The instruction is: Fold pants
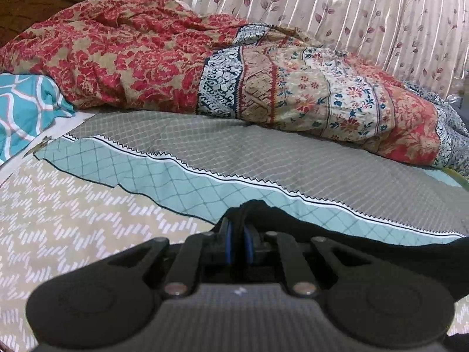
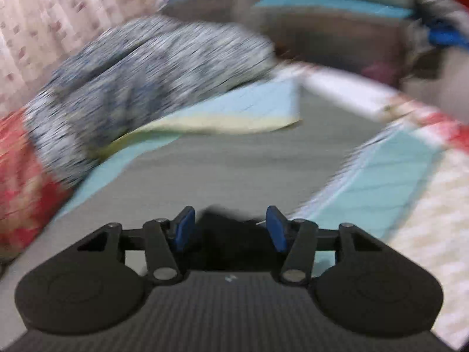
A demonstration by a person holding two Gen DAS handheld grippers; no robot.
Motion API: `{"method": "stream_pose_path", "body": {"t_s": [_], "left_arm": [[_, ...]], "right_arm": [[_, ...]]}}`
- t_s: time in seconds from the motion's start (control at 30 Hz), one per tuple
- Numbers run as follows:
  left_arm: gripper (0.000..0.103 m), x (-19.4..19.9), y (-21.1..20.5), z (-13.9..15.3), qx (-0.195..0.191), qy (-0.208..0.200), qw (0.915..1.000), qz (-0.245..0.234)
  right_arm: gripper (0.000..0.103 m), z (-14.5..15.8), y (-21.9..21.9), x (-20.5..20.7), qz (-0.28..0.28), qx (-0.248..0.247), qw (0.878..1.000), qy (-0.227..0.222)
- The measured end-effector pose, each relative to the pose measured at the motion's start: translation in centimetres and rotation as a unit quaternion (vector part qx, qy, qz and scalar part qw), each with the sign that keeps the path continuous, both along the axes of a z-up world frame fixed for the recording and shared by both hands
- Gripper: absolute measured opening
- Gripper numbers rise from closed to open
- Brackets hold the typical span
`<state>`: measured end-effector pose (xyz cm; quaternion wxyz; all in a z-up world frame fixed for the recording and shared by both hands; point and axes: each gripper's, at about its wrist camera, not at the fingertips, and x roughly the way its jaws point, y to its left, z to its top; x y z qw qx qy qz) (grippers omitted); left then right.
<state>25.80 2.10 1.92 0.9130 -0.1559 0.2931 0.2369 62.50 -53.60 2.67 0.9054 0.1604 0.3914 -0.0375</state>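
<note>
The left gripper [image 1: 239, 242] is clamped on a pinch of the black pants [image 1: 337, 234], which trail off toward 3 o'clock along the bottom of the left wrist view, low over the bed [image 1: 263, 152]. The right gripper [image 2: 230, 228] has its jaws parted, with dark cloth, probably the same pants [image 2: 222, 234], lying between the pads but not pinched. One end looks let go while the other is held, so I judge a fold is partway made; how many folds are done cannot be told. A patterned quilt [image 1: 176, 58] lies at 12 o'clock. No brand, label or writing is readable.
</note>
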Motion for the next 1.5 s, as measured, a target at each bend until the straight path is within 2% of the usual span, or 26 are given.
{"method": "stream_pose_path", "body": {"t_s": [0.07,0.17,0.23,0.3,0.33,0.37,0.5,0.7,1.0,1.23,1.5], "left_arm": [[0.009,-0.1,-0.2,0.1,0.007,0.000,1.0000,-0.003],[0.008,-0.2,-0.3,0.2,0.015,0.000,0.9999,-0.006],[0.008,-0.4,-0.3,0.2,0.017,-0.001,0.9998,-0.007],[0.008,-0.6,-0.2,0.4,0.017,-0.007,0.9998,-0.005],[0.008,-0.8,-0.2,0.6,0.019,-0.010,0.9998,-0.005],[0.008,-1.0,-0.3,0.7,0.020,-0.013,0.9997,-0.004],[0.008,-2.1,-1.1,1.7,0.024,-0.023,0.9994,-0.005],[0.007,-6.1,-2.5,4.7,0.021,-0.051,0.9985,-0.008],[0.008,-14.8,-5.2,6.5,0.003,-0.073,0.9972,-0.014],[0.007,-21.4,-8.0,6.7,0.003,-0.078,0.9967,-0.022],[0.007,-26.8,-9.6,5.7,-0.023,-0.074,0.9968,-0.018]], "right_arm": [[0.067,-0.9,1.9,1.2,-0.001,0.012,1.000,0.020],[0.067,-3.1,2.5,2.9,-0.033,0.025,0.997,0.066],[0.063,-4.6,2.8,3.5,-0.051,0.014,0.995,0.086],[0.026,-4.8,3.4,3.2,-0.069,-0.017,0.994,0.080],[0.020,-4.6,3.4,3.2,-0.070,-0.032,0.994,0.081],[0.011,-4.3,3.1,2.8,-0.060,-0.024,0.995,0.073],[0.010,-2.2,0.9,0.5,-0.066,0.033,0.997,0.032],[0.010,2.1,-2.7,-3.0,-0.069,0.126,0.990,-0.016],[0.010,6.3,-9.5,-11.9,-0.049,0.187,0.980,-0.053],[0.010,6.3,-14.4,-19.6,-0.039,0.208,0.976,-0.059],[0.010,3.5,-19.3,-26.2,-0.064,0.237,0.968,-0.046]]}}
